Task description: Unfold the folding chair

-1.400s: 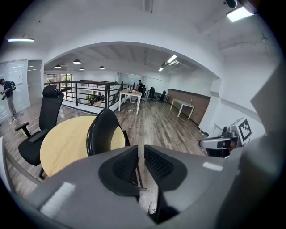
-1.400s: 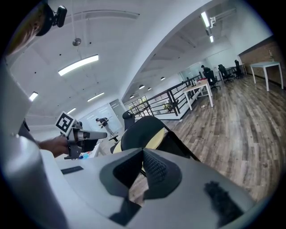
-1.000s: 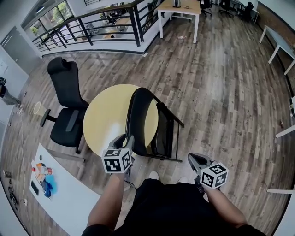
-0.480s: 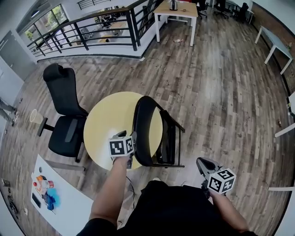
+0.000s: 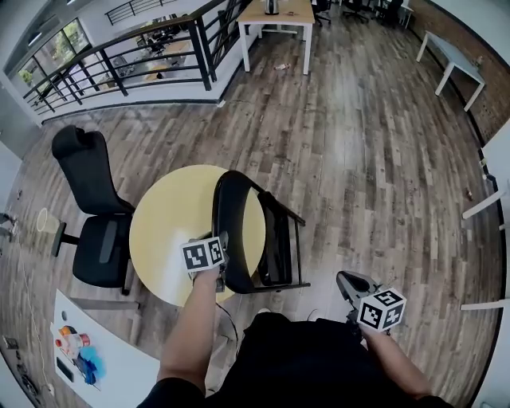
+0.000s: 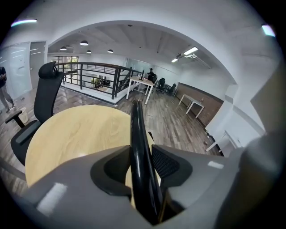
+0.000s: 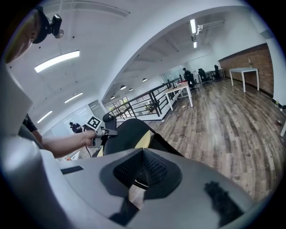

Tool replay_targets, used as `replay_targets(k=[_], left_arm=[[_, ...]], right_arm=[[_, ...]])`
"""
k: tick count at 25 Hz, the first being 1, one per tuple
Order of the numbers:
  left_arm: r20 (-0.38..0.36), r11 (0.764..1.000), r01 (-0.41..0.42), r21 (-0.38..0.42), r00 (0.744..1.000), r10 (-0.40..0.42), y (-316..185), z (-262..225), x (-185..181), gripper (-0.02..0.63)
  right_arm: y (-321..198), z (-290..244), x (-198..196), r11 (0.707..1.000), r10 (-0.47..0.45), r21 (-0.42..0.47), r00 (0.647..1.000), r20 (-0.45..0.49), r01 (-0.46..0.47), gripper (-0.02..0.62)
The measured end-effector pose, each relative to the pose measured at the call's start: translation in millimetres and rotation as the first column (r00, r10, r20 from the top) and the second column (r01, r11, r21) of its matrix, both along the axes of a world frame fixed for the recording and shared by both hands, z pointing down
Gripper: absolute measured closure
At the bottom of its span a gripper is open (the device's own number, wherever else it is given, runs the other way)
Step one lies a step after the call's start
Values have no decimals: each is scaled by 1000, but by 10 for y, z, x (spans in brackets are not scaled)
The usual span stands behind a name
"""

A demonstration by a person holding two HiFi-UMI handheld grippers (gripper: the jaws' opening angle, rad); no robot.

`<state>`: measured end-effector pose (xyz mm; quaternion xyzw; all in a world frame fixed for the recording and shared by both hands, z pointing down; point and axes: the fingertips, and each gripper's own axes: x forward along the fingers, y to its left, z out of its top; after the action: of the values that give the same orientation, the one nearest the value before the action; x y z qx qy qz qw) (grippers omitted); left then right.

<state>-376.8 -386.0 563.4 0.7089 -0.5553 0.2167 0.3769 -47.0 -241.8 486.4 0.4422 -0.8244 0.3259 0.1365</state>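
Wood-plank flooring (image 5: 374, 143) runs across an open office, with a black railing (image 5: 119, 64) along the far edge and a white-legged desk (image 5: 271, 20) beyond it. Close in front of the person stands a round yellow table (image 5: 163, 227), and the folding chair (image 5: 275, 239) stands upright on the floor right against that table's near-right edge. It is folded nearly flat, its black seat tipped up close to the curved black backrest.

The left gripper (image 5: 221, 269) is at the top of the backrest. In the left gripper view the backrest's black rim fills the gap between the two pads, which have just been closing and now press on it from both sides, so the gripper is clamped on the chair. The right gripper (image 5: 344, 280) hangs low by the person's right side, well apart from the chair; in the right gripper view its pads meet with nothing between them.

A black office chair (image 5: 88, 191) stands at the table's far-left side. On the floor just left of it is a small pale cup (image 5: 41, 220); what it holds cannot be made out. A white table (image 5: 119, 351) at the lower left carries a few small orange and blue items, too small to name.
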Motion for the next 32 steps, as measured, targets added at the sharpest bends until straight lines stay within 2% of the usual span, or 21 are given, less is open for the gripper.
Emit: replay_targets(k=[6, 12, 19, 23, 28, 32], left_arm=[[33, 997, 66, -45, 997, -64, -9, 5, -7, 457], [6, 993, 100, -62, 995, -100, -6, -28, 65, 466], [-12, 998, 37, -54, 999, -38, -12, -289, 723, 469], [20, 999, -20, -47, 1000, 21, -8, -437, 1154, 462], [58, 998, 56, 35, 997, -58, -30, -537, 1447, 468], [43, 994, 92, 66, 995, -94, -23, -574, 1531, 472]], right_arm=[[56, 34, 215, 999, 42, -9, 999, 14, -42, 591], [108, 54, 392, 999, 47, -15, 999, 16, -46, 591], [127, 57, 594, 999, 37, -8, 999, 39, -37, 591], [152, 24, 774, 999, 41, 5, 998, 50, -42, 591], [218, 33, 1109, 999, 46, 8, 998, 51, -46, 591], [328, 32, 1375, 1000, 25, 10, 999, 28, -25, 591]])
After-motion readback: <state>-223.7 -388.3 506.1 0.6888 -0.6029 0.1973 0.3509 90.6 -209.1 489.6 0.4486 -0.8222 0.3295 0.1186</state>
